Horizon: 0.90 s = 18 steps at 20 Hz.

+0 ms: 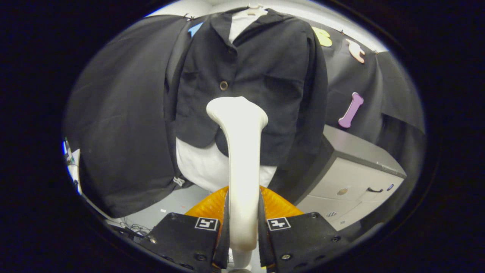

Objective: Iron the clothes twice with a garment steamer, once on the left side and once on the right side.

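At bottom centre we see the gripper (243,227) closed narrow, both fingers (189,235) pressed against the sides of the garment steamer (242,159), which they hold by its pale handle. The steamer rises upright from between the fingers to the middle of the frame, where its flared head sits against the lower front of the black jacket (257,72). Just behind the fingers, low centre, lies an orange ribbed object (278,204). Beyond it the jacket hangs on a hanger (254,8) at top centre, over a white garment (201,167) showing below its hem. A grey cabinet (352,170) stands at lower right, near the jacket's sleeve.
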Tool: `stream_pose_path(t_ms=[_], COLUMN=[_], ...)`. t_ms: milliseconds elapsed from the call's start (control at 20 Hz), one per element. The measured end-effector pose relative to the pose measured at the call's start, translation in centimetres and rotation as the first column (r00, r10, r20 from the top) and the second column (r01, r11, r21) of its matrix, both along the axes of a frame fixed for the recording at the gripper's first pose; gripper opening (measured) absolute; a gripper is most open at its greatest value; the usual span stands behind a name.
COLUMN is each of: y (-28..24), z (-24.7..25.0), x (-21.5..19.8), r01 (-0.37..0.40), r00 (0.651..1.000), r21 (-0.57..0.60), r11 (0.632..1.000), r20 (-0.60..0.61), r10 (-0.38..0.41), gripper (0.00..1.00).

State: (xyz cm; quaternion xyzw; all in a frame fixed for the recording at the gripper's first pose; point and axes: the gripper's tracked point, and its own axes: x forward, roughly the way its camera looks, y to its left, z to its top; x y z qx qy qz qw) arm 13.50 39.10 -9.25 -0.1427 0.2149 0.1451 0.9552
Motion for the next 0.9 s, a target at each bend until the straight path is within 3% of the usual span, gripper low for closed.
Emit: stream_pose_path(t_ms=[200, 350, 650, 900], y=[4.1, 6.8, 12.2, 17.2], z=[6.7, 12.4, 23.4, 29.0], x=[1.1, 0.7, 1.2, 3.6], r01=[-0.067, -0.102, -0.166, -0.229], r00=[0.987, 0.957, 0.829, 0.735], r21=[0.051, 0.092, 0.114, 0.126], r11=[0.996, 0.99, 0.98, 0.965], r20=[0.146, 0.28, 0.555, 0.672], r10=[0.059, 0.072, 0.076, 0.087], gripper=[0.34, 0.34, 0.34, 0.34])
